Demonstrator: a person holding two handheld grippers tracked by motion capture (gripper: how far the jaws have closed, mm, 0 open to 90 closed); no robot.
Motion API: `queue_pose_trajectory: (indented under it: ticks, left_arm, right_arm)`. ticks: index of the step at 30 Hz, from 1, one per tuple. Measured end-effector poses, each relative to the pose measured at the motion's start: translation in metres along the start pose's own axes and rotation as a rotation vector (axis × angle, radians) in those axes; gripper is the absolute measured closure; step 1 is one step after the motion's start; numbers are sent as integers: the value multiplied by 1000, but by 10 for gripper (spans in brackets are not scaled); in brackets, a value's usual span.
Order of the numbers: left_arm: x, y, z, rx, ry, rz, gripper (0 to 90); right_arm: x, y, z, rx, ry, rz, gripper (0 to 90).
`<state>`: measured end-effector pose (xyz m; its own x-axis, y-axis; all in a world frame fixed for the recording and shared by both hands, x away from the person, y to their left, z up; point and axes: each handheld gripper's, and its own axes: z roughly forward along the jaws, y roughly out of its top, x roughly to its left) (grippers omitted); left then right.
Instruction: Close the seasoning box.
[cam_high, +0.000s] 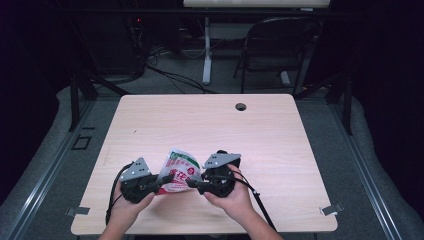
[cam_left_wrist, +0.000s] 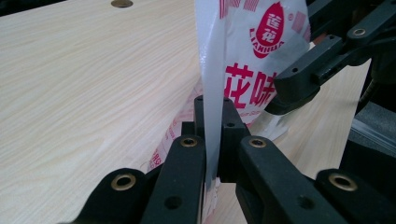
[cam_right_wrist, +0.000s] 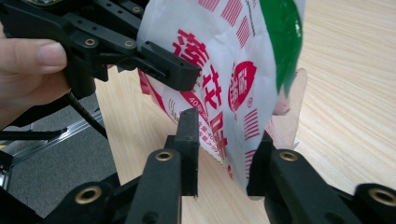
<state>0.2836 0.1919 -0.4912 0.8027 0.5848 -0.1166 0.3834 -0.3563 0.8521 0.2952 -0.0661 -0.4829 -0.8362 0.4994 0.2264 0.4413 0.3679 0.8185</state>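
Note:
A white packet (cam_high: 179, 170) with red print and a green top stands upright over the front middle of the wooden table (cam_high: 210, 125). My left gripper (cam_high: 164, 181) is shut on the packet's (cam_left_wrist: 261, 42) side edge, the film pinched flat between its jaws (cam_left_wrist: 212, 105). My right gripper (cam_high: 192, 184) faces it from the other side. It stands open (cam_right_wrist: 224, 135), and the packet's (cam_right_wrist: 224, 51) lower corner hangs between its jaws with a gap at the left jaw. The left gripper (cam_right_wrist: 173, 74) and the hand holding it appear in the right gripper view.
The table has a cable hole (cam_high: 241, 106) near its far edge. Metal clips (cam_high: 331, 210) sit at both front corners. Beyond the table stand a folding chair (cam_high: 277, 45) and a white desk leg (cam_high: 206, 50) on grey floor, with cables.

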Motion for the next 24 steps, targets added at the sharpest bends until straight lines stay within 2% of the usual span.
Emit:
queue_pose_trajectory:
  ticks: [8, 15, 18, 21, 24]
  left_arm:
    - [0, -1, 1, 4, -5, 6, 900]
    - [3, -3, 0, 18, -8, 6, 900]
    - [3, -3, 0, 24, -8, 2, 900]
    - [3, -3, 1, 25, -11, 2, 900]
    - [2, -3, 2, 28, -14, 6, 900]
  right_arm:
    - [1, 0, 1, 0, 10, 13, 717]
    - [1, -1, -6, -16, -23, -8, 684]
    - [-2, 0, -13, -43, -37, -7, 646]
    - [-5, 1, -19, -71, -61, -12, 571]
    - [-8, 2, -19, -74, -51, 0, 547]
